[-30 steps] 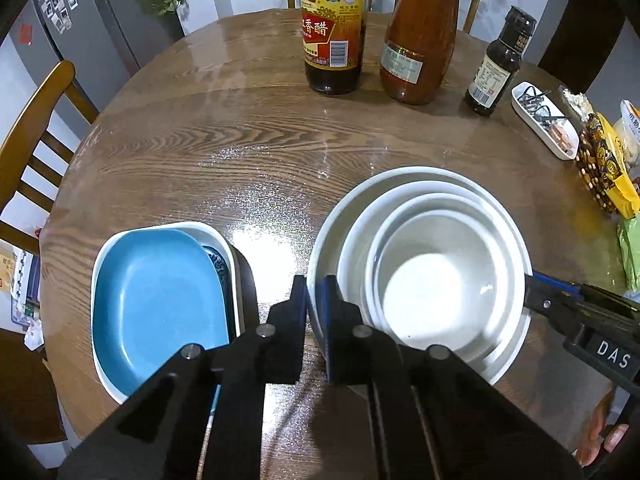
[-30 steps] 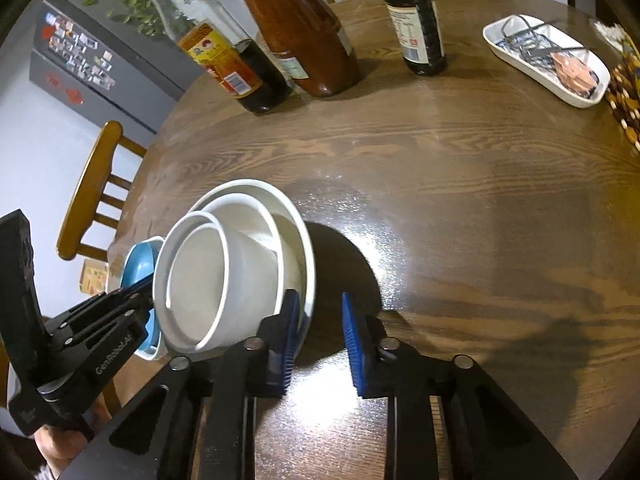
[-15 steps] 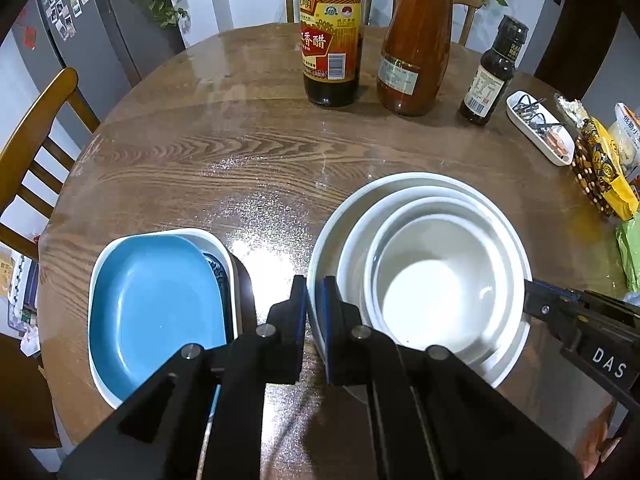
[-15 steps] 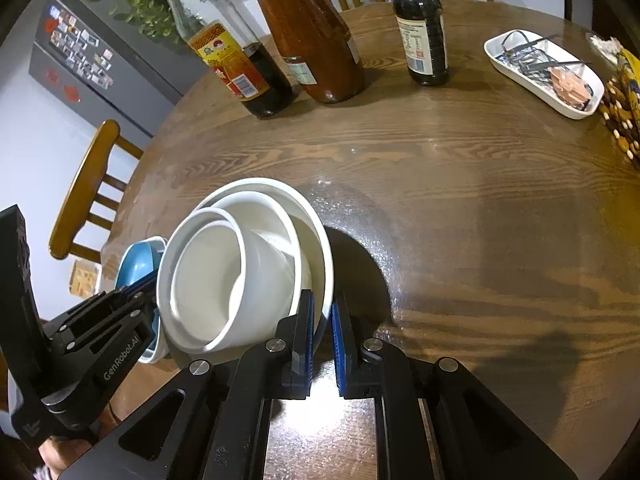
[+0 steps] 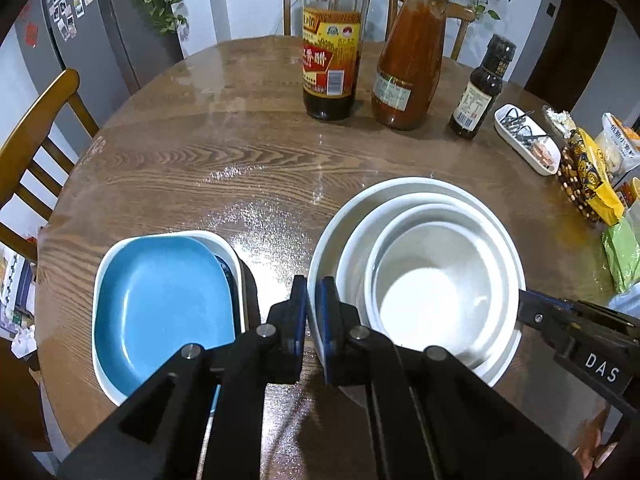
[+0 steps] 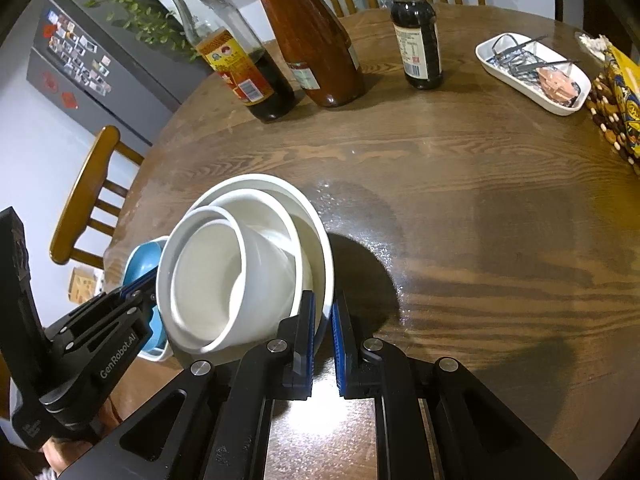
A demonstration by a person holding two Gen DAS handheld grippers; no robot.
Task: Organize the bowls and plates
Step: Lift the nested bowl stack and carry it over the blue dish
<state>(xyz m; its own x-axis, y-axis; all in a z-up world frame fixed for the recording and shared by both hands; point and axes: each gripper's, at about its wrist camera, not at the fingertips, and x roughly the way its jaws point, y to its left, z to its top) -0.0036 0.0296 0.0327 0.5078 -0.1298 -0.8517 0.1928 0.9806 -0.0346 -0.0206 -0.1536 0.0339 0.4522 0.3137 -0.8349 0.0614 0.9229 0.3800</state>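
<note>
The right hand-held gripper (image 6: pixel 322 334) was wide open a second ago; now its two fingers are pressed onto the near rim of the big white plate (image 6: pixel 324 256), with only the rim between them. The left hand-held gripper (image 5: pixel 311 312) is also pinched shut on the same plate's rim, on the other side, as it was before. So the plate is now held from both sides and can likely be lifted. Two white bowls (image 5: pixel 436 280) are nested on the plate. Just beside them, a blue plate (image 5: pixel 160 300) is stacked in a white dish on the wooden surface (image 5: pixel 240 168). Bottles (image 5: pixel 332 40) are seen at the far side.
</note>
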